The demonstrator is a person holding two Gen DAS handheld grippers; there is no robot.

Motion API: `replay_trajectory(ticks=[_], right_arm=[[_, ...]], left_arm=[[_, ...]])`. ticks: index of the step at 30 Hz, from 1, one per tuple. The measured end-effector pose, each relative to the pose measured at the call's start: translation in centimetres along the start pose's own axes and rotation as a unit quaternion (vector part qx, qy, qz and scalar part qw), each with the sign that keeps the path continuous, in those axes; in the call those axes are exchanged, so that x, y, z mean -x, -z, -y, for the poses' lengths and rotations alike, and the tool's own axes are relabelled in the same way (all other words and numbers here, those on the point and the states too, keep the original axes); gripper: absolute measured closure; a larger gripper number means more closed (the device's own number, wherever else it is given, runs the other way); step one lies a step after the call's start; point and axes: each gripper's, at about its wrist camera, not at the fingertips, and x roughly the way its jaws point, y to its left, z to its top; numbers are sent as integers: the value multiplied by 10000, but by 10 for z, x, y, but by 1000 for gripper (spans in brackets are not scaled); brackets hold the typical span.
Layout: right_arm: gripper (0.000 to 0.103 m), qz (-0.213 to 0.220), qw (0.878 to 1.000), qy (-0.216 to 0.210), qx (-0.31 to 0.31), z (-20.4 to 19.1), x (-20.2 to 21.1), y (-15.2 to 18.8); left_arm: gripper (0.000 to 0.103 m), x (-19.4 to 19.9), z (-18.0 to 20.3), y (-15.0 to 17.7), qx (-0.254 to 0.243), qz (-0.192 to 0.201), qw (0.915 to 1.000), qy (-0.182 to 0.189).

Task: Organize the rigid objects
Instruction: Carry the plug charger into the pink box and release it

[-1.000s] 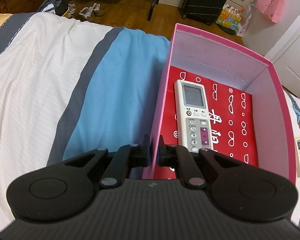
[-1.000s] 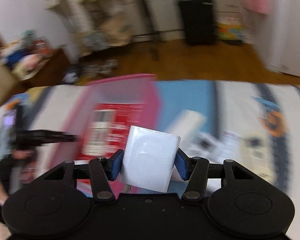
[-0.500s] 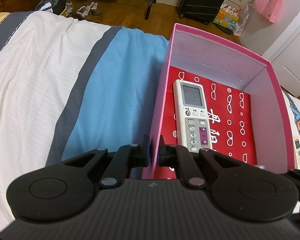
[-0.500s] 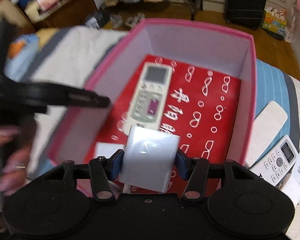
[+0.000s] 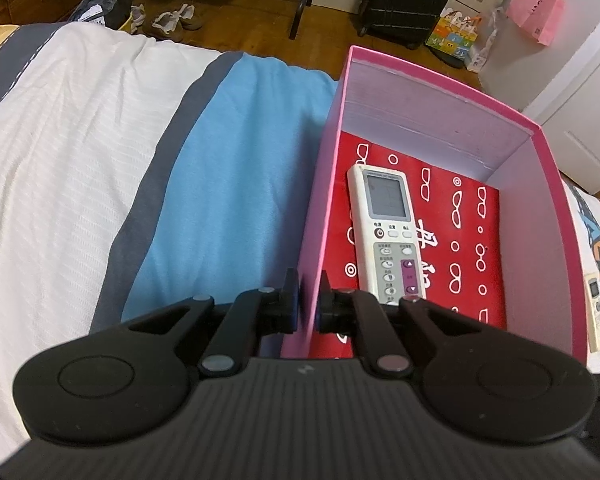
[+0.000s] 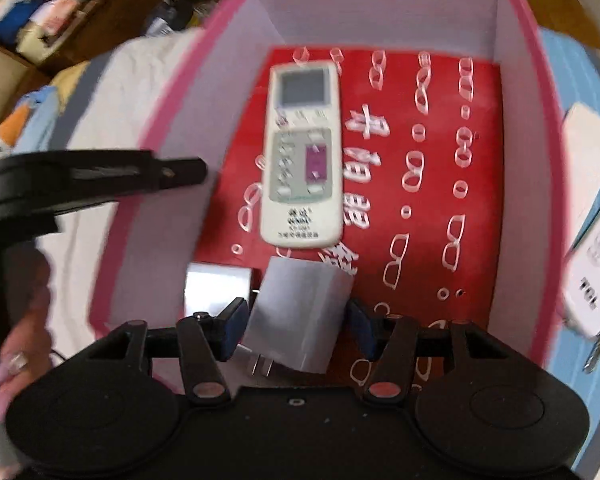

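**Charger goes into the pink box**

My right hand-held gripper [image 6: 296,330] tilts steeply down over the pink box [image 6: 540,128], its blue pads clamped on a white charger [image 6: 300,316] whose prongs face back toward me, low over the red floor at the near end. A white remote [image 6: 302,152] lies face-up just beyond it. My left hand-held gripper [image 5: 306,300], also angled down, is pinched together on the box's left wall [image 5: 320,216], one finger inside and one outside. The box rests on the striped bed [image 5: 100,152]; more remotes [image 6: 592,264] lie on the bed outside the box's right wall.
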Motion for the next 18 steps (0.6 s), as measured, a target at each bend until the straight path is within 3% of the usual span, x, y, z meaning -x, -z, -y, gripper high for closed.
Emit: replay_trajectory(ticks=[5, 8, 13, 18], right_arm=[[36, 437, 9966, -122, 693, -4, 66, 8], [36, 974, 9895, 40, 1069, 5, 112, 12], [36, 1610, 9794, 283, 1186, 54, 177, 22], [34, 2123, 9695, 531, 1099, 109, 203, 28]], left_arm=[[96, 0, 0, 0, 6, -3, 10000, -9], [97, 1, 5, 0, -60, 4, 9999, -129], [97, 5, 9, 0, -144, 83, 9995, -253], [98, 7, 11, 2, -173, 117, 9993, -318]])
